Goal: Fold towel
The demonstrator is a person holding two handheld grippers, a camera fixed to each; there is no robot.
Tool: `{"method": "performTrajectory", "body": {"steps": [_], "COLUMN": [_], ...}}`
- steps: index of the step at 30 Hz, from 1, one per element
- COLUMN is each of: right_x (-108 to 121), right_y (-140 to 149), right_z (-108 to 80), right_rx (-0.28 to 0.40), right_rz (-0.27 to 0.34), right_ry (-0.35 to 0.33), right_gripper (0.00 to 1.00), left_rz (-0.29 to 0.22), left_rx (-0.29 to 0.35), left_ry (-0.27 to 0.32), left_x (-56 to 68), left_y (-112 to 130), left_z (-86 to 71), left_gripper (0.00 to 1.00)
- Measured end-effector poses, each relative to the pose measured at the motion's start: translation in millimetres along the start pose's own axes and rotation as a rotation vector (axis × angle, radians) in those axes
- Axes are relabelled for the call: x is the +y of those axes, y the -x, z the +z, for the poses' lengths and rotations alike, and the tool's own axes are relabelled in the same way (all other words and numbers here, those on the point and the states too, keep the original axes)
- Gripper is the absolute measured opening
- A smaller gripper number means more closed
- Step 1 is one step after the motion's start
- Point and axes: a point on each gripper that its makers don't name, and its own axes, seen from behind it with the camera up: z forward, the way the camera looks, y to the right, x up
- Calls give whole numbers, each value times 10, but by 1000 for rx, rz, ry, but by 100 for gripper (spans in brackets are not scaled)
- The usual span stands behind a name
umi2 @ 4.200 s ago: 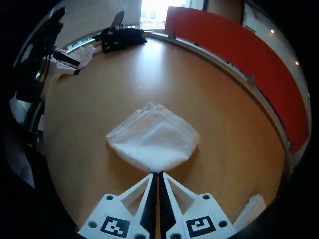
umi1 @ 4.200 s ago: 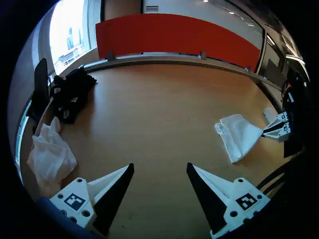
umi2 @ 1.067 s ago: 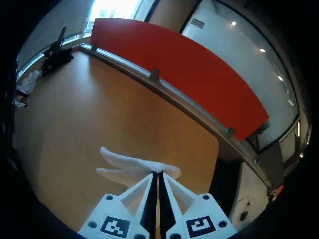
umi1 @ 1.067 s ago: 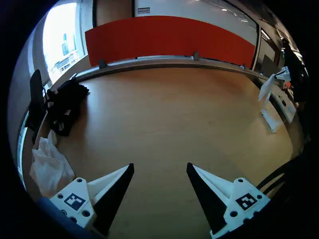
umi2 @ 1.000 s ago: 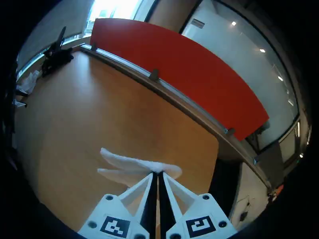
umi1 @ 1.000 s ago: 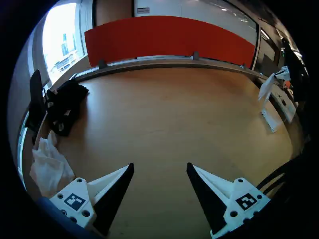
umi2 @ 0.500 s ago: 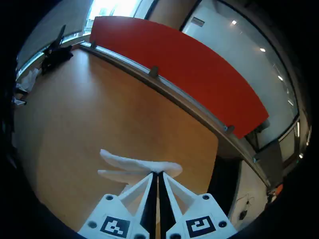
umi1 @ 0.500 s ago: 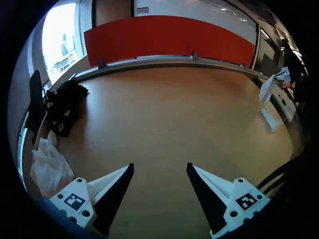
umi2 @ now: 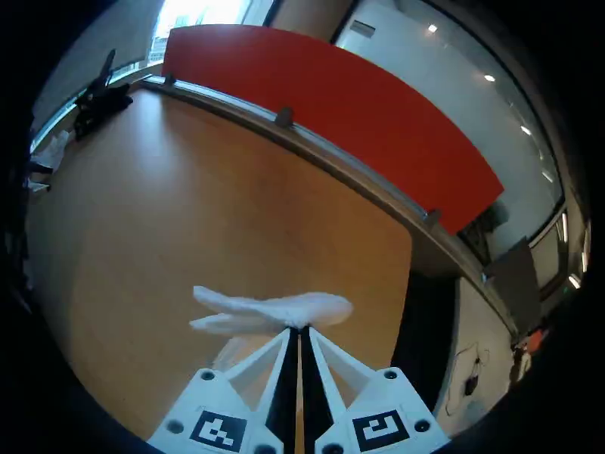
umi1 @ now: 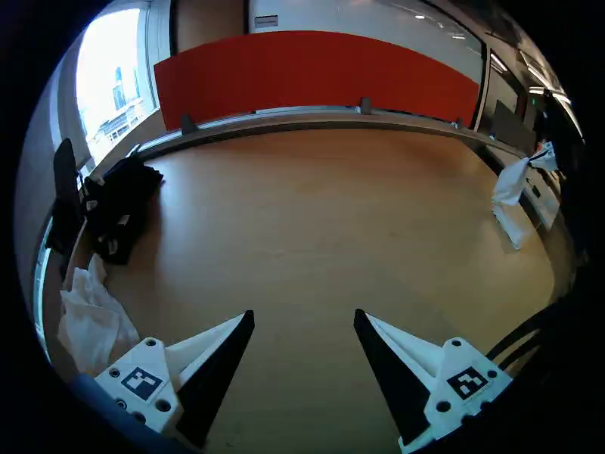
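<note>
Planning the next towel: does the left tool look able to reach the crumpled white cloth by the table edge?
Probably yes. The left tool is open and empty, and bare table lies between it and the crumpled white cloth, low on its left side.

Towel (umi2: pixel 272 312) above right end of table (umi2: pixel 189 204), partition (umi2: pixel 340 94) behind, cloth pile (umi1: pixel 91 325) far left.

Office desk (umi1: pixel 318 212), red partition screen (umi1: pixel 318 72)

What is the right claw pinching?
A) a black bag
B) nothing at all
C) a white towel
C: the right claw is closed tight on the white towel, which sticks out sideways past its tips.
</note>
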Motion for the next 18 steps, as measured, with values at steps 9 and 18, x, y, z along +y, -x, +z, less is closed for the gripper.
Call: {"method": "performTrajectory", "body": {"steps": [9, 18], "right_x": [12, 33], "right_y": [548, 825], "right_z": [-19, -15], "right_rx": [-66, -104], "right_rz": [40, 83], "right_ry": [6, 9], "right_gripper": [5, 5], "left_rz": [15, 16], "left_rx": [0, -2], "left_ry": [5, 1], "left_x": [36, 14], "left_y": [-3, 21], "left_z": [-14, -44], "left_gripper": [98, 98]}}
